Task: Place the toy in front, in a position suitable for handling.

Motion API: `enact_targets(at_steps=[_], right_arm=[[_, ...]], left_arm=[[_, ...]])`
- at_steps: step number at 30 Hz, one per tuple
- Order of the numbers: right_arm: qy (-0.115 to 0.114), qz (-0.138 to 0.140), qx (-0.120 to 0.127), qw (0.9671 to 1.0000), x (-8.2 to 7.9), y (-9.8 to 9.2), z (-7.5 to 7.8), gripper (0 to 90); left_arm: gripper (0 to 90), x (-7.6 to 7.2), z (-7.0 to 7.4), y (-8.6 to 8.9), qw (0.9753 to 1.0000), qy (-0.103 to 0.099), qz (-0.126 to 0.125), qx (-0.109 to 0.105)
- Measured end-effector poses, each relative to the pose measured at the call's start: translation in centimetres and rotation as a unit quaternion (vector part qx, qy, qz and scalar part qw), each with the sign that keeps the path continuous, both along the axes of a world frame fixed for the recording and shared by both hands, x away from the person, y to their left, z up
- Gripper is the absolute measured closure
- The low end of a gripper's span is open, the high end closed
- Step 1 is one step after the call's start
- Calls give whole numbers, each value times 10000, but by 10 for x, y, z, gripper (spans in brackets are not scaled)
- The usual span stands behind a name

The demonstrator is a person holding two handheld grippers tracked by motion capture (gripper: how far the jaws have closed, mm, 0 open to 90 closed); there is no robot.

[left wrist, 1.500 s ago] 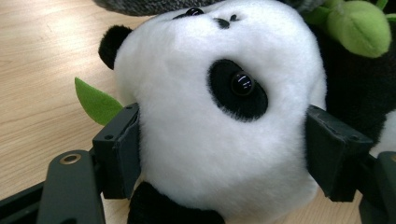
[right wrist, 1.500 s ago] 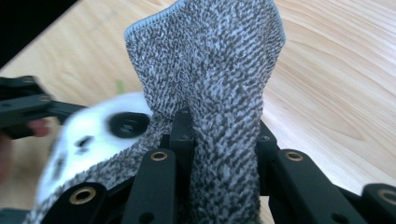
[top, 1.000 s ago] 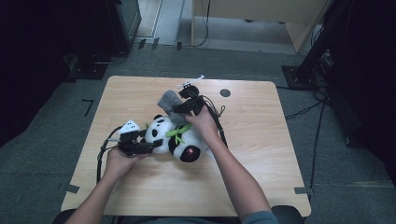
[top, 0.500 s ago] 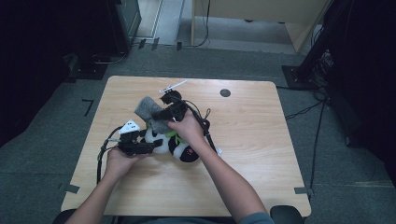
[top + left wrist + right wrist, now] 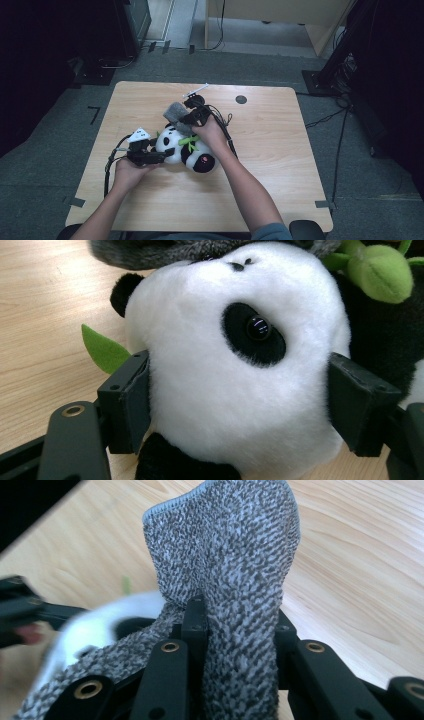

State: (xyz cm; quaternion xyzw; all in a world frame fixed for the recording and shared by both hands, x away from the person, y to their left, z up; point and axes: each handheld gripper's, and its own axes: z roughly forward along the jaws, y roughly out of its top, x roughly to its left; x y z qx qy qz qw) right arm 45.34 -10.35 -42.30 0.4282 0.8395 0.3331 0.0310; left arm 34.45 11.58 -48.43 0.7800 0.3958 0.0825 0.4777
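A black and white plush panda [image 5: 186, 148] with green bamboo leaves lies on the wooden table [image 5: 280, 150]. My left gripper [image 5: 161, 156] is clamped on its white head [image 5: 235, 370], one jaw on each side. Above the panda's head, my right gripper [image 5: 186, 120] is shut on a grey knitted cloth [image 5: 175, 114]. In the right gripper view the grey cloth [image 5: 235, 580] stands up between the jaws, with the white head [image 5: 95, 625] blurred below.
A small black hole [image 5: 241, 99] marks the table's far side. Black cables [image 5: 225, 131] trail from the right gripper across the table. A dark cabinet [image 5: 131, 25] and a wooden desk [image 5: 280, 20] stand beyond the far edge.
My right gripper swung left with the grey cloth over the panda, then came back a little to sit above its head. The left gripper stayed on the head.
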Motion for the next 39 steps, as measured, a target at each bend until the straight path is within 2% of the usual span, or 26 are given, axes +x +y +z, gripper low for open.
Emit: enact_targets(at_steps=[3, 7, 9, 12, 14, 18, 20, 22, 26, 28, 31, 32, 35, 37, 39], right_arm=[[52, -56, -275, 9996, 4, -7, -2, 717], [201, -162, -412, 9988, 9, -17, -4, 722], [188, -193, -463, 9986, 10, -20, -3, 725], [26, -289, -576, 9979, 9, -24, 0, 730], [-97, -374, -528, 9979, 8, -28, 6, 735], [-310, -393, 50, 9987, -1, -34, 26, 742], [-425, -285, 273, 9983, -8, -32, 37, 742], [-528, -136, 389, 9978, -17, -27, 47, 742], [-576, 305, 542, 9964, -34, -8, 54, 742], [-548, 491, 622, 9954, -42, 2, 54, 742], [-284, 692, 816, 9939, -48, 15, 46, 742], [-210, 732, 773, 9941, -50, 20, 42, 742], [-119, 805, 397, 9959, -50, 29, 26, 749], [-147, 848, 474, 9952, -50, 27, 20, 756], [-271, 915, 372, 9947, -49, 24, 20, 757]], left_arm=[[223, 0, 1, 0, 10000, -2, 1, -16], [223, 1, 2, 0, 10000, -10, 1, -47], [223, 0, 2, 0, 10000, -7, 4, -42], [226, 1, 1, 0, 10000, -13, 26, -52], [226, 1, 1, 0, 10000, -16, 17, -33], [227, 2, 1, 1, 10000, -21, 27, -58], [227, 3, 1, 1, 10000, -22, 43, -77], [227, 3, 1, 1, 9999, -29, 48, -87], [227, 4, 1, 1, 9998, -67, 114, -129], [222, 5, 0, 0, 9998, -60, 125, -160], [196, 5, 0, 1, 9998, -64, 94, -161], [187, 4, 0, 1, 9998, -60, 91, -168], [152, 5, 0, 1, 9998, -79, 54, -152], [140, 5, 1, 3, 9999, -41, -9, -167], [140, 4, 3, 5, 9998, -22, -54, -200]])
